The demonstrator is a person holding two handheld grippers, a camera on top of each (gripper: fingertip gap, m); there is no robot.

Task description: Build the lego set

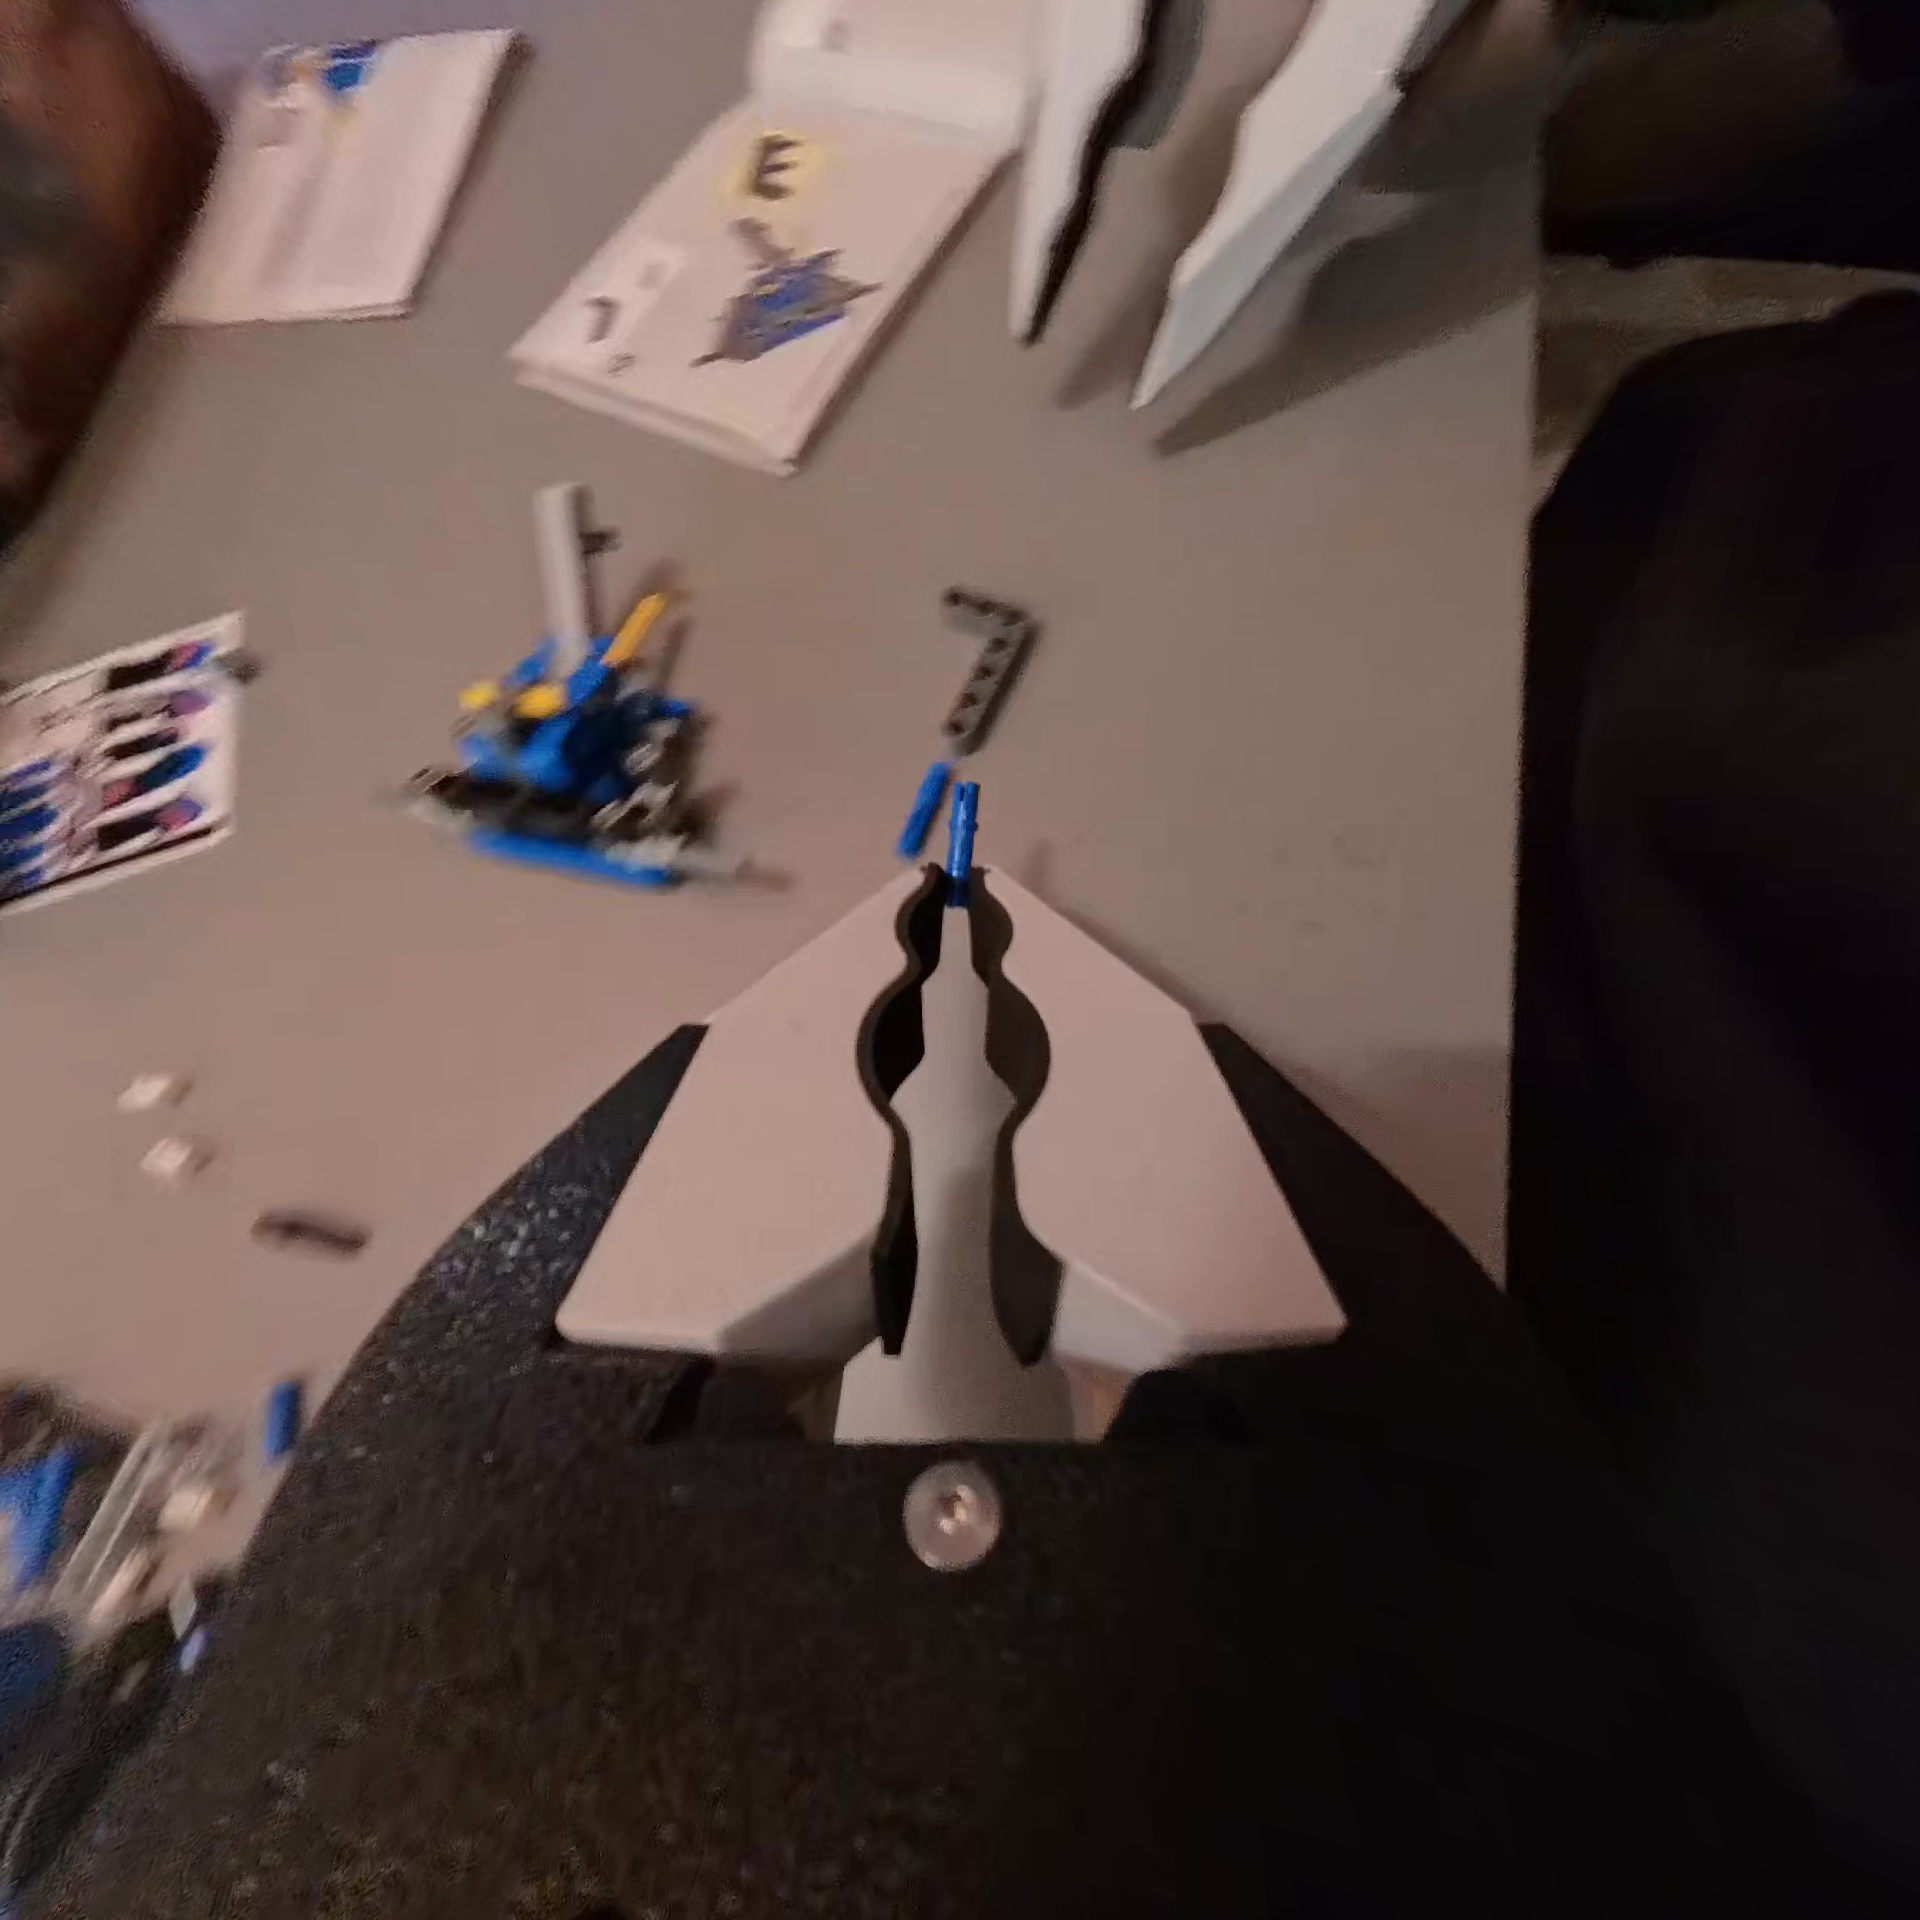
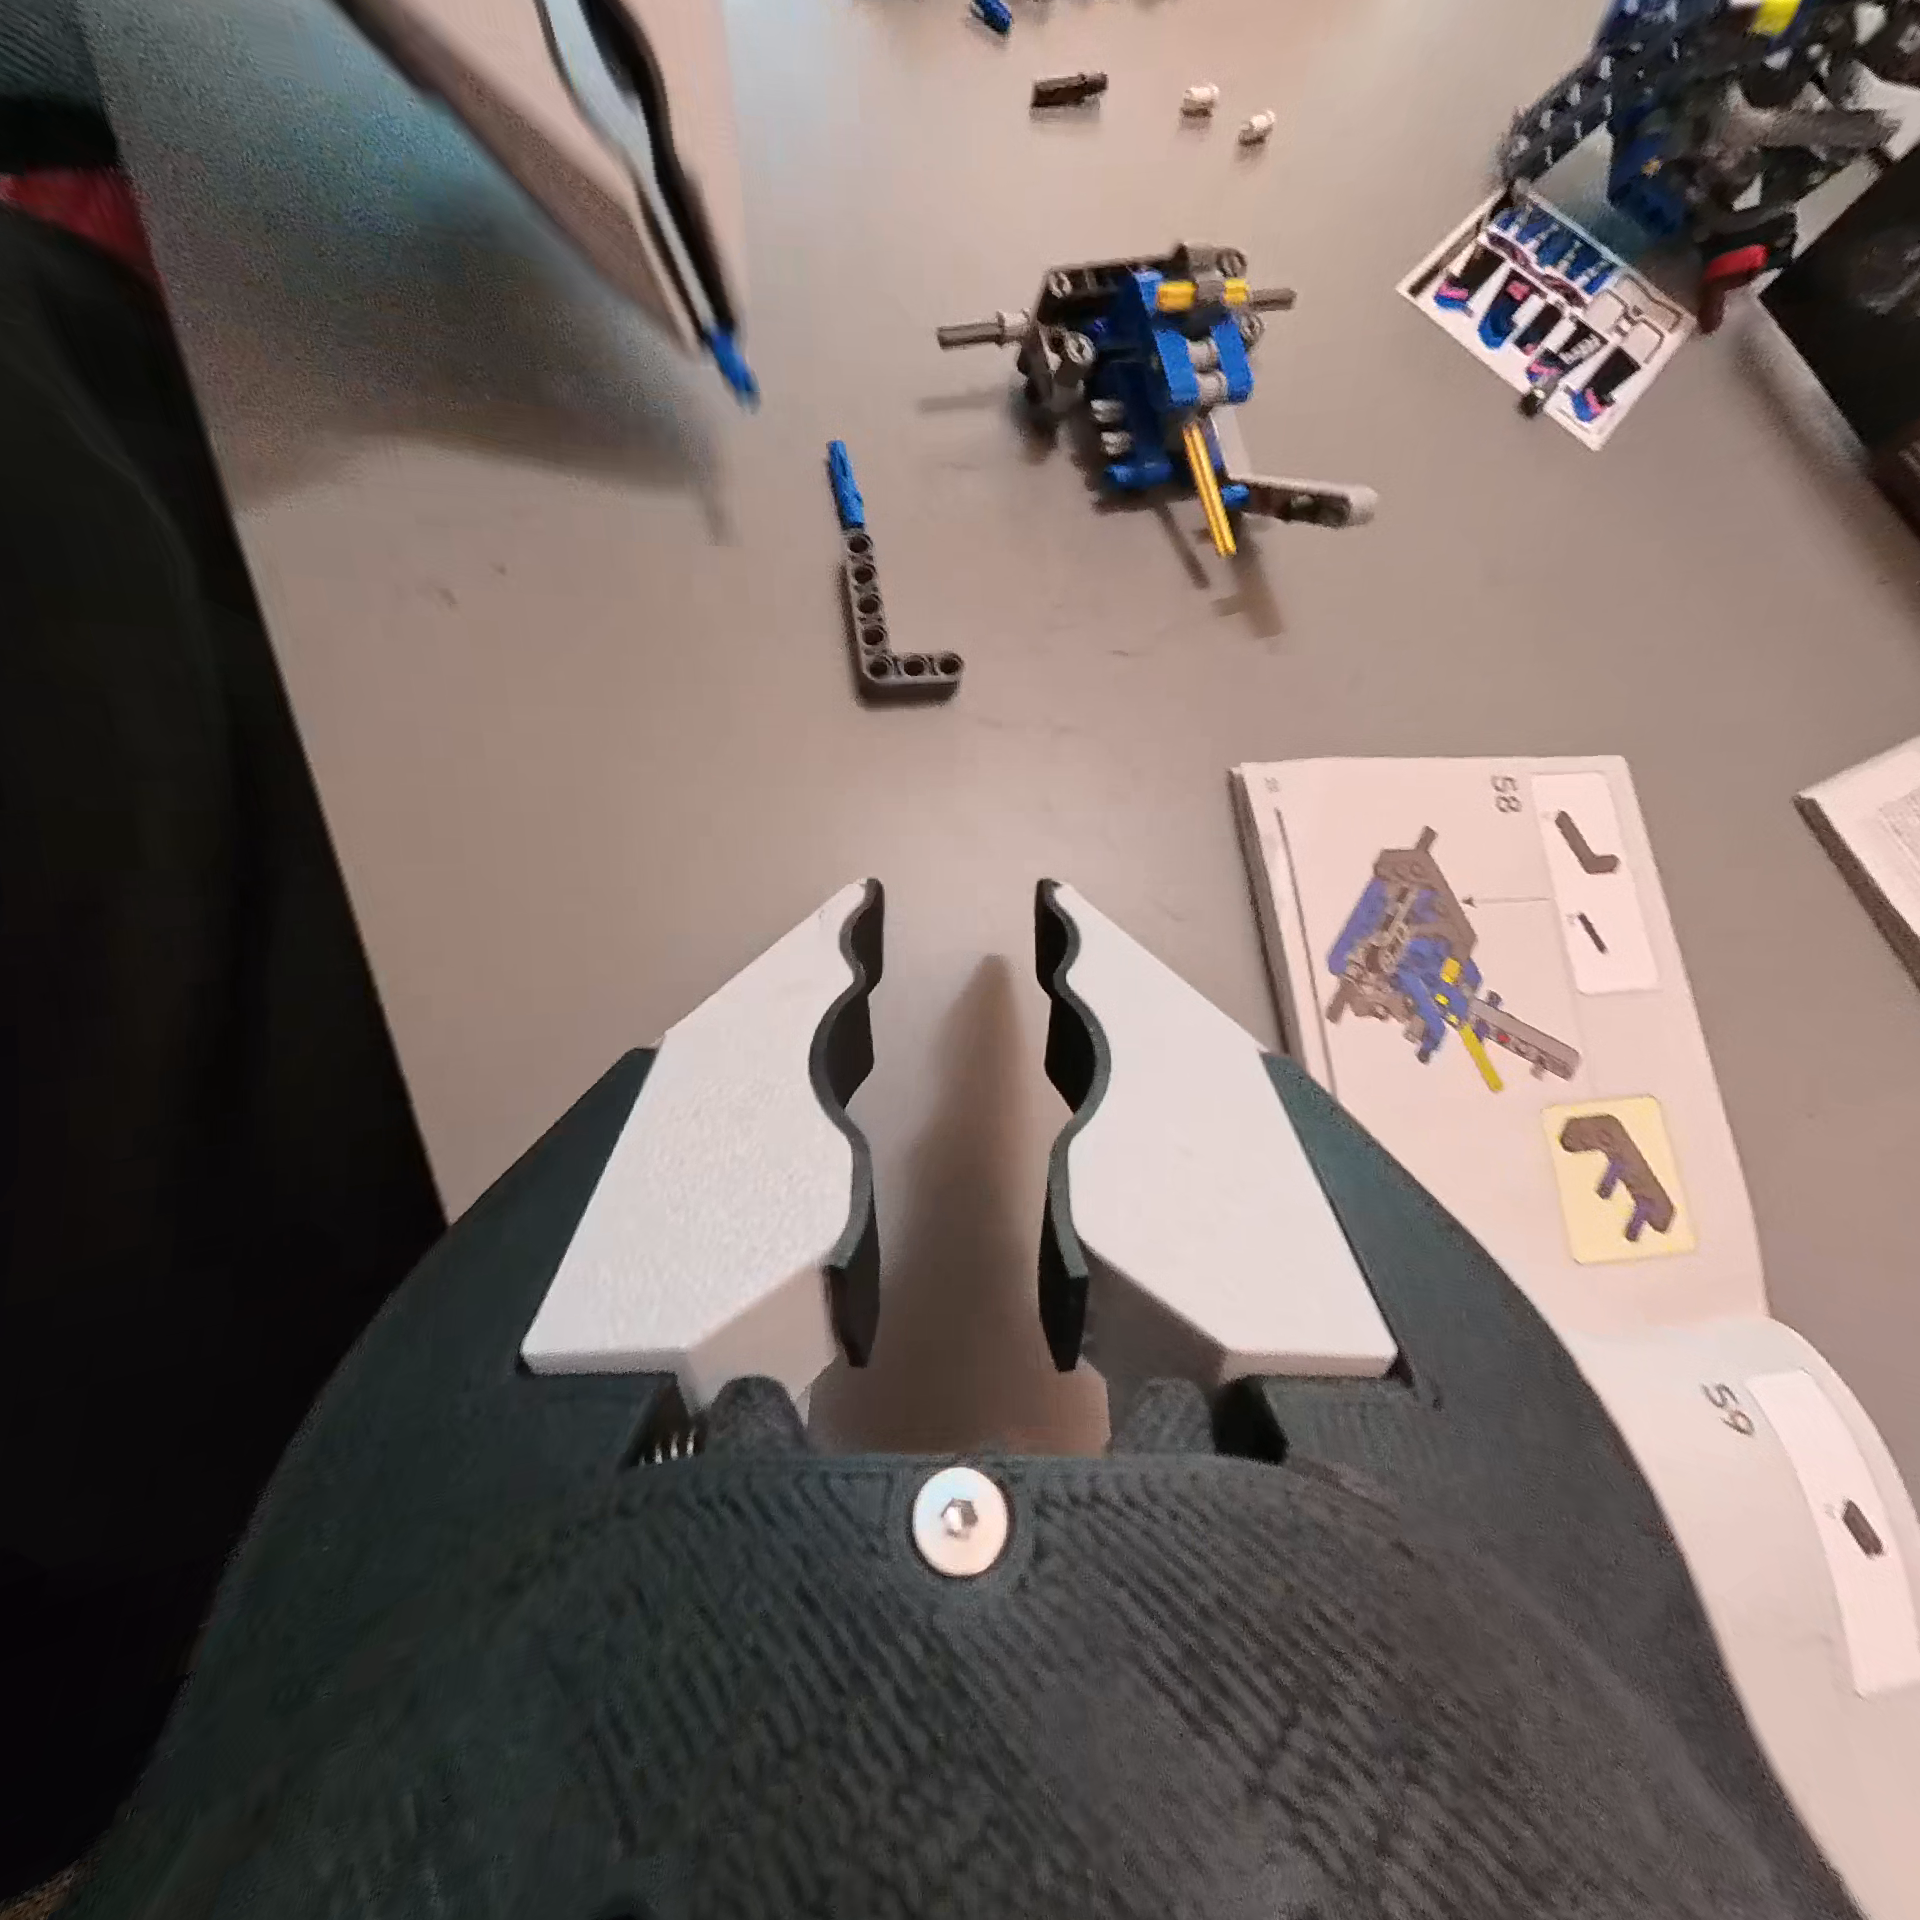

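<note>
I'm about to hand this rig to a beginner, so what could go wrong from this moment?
1. The left gripper pinches the blue pin only by its very end, so it could twist or pop out.
2. A second blue pin lies against the grey L-shaped beam; a careless approach may knock both.
3. The right gripper is open and empty, so nothing steadies the beam during insertion.

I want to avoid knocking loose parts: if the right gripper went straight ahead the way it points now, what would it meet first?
Probably the dark grey L-shaped beam, which lies roughly in line ahead of the open right gripper, with bare table between them. Depth is unclear, so it might pass above it.
</note>
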